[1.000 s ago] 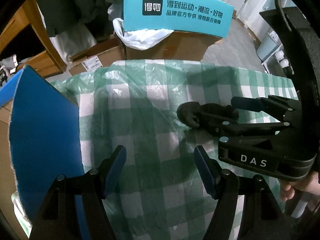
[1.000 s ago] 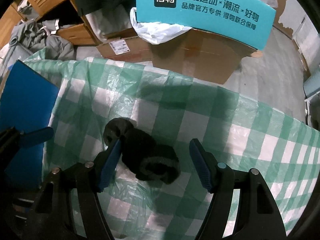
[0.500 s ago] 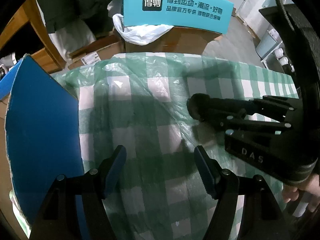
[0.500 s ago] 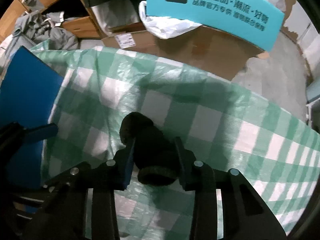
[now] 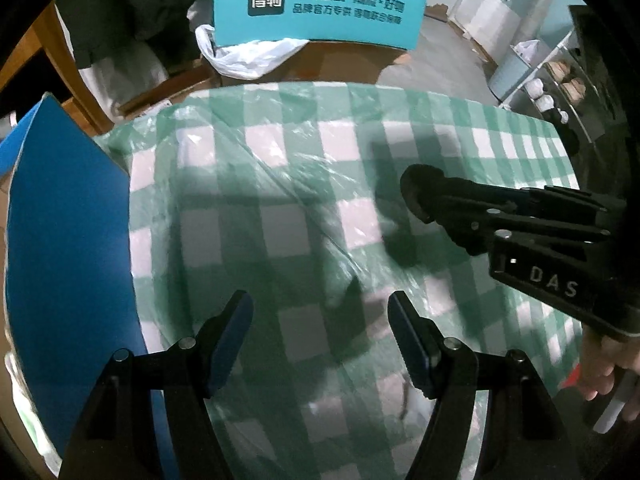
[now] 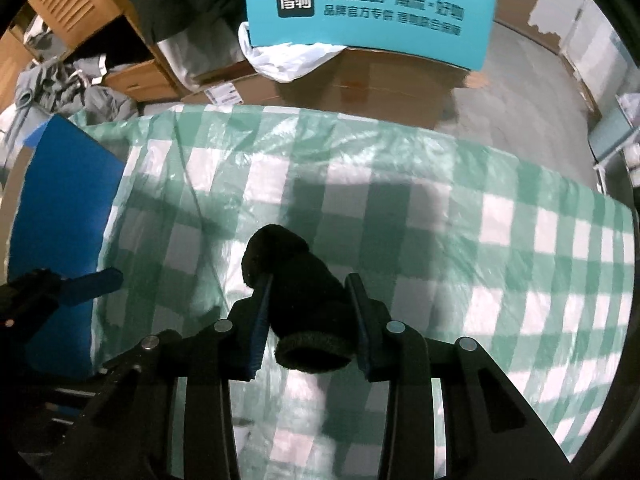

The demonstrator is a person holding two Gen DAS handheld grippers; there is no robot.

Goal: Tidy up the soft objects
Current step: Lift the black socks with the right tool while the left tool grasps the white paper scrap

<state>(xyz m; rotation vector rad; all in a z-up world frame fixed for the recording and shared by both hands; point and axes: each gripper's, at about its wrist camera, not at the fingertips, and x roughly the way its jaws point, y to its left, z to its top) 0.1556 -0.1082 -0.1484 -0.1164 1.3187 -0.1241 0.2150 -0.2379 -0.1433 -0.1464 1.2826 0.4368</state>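
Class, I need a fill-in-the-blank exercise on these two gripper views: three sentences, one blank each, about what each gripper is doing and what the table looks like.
1. The right gripper is shut on a rolled-up soft object whose colour is ____.
2. The left gripper is open and holds ____.
3. The checked tablecloth is white and ____.

Missing words: black; nothing; green

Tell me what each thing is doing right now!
Right claw: shut on the black sock.
Black sock: rolled up, pinched, off the cloth.
Left claw: open, empty.
Checkered cloth: spread out, wrinkly.
Blue box: at the cloth's left edge.
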